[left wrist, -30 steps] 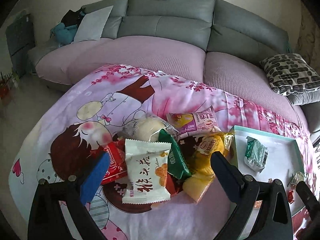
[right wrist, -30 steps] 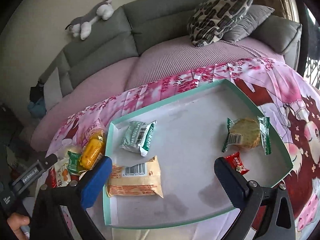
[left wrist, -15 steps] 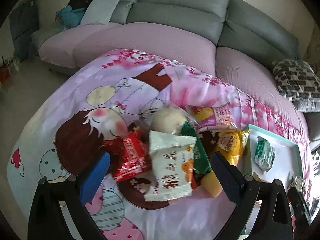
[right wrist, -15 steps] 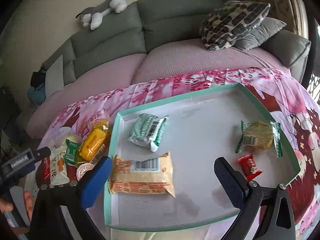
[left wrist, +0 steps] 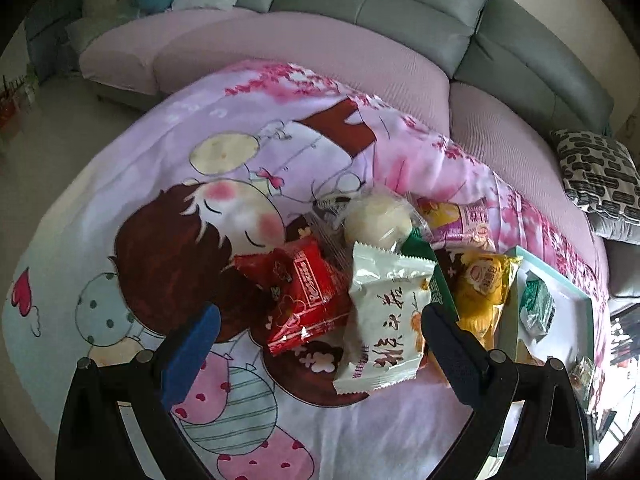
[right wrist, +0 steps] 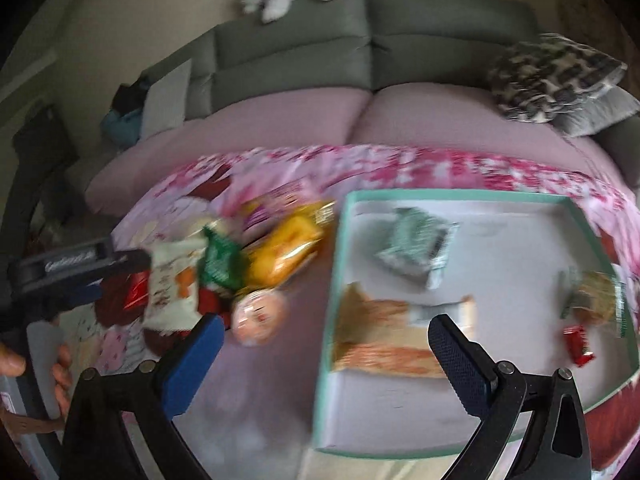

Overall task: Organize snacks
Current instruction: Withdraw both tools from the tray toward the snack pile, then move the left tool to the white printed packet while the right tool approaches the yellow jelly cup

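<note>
The left tongs [left wrist: 318, 342] hung spread and empty over a red wafer packet [left wrist: 306, 294] and a white pastry packet [left wrist: 386, 320] heaped on the cartoon-print cloth [left wrist: 168, 168]. The right tongs [right wrist: 322, 342], also spread and empty, hovered by the teal-rimmed tray [right wrist: 326, 292] holding four snacks. Overlapping wrappers could let one pinch drag neighbours along.

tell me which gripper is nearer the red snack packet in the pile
Left. The left gripper hangs open right at the red snack packet, which lies between its fingers. The right gripper hangs open off to the side near the tray, with other snacks between.
</note>
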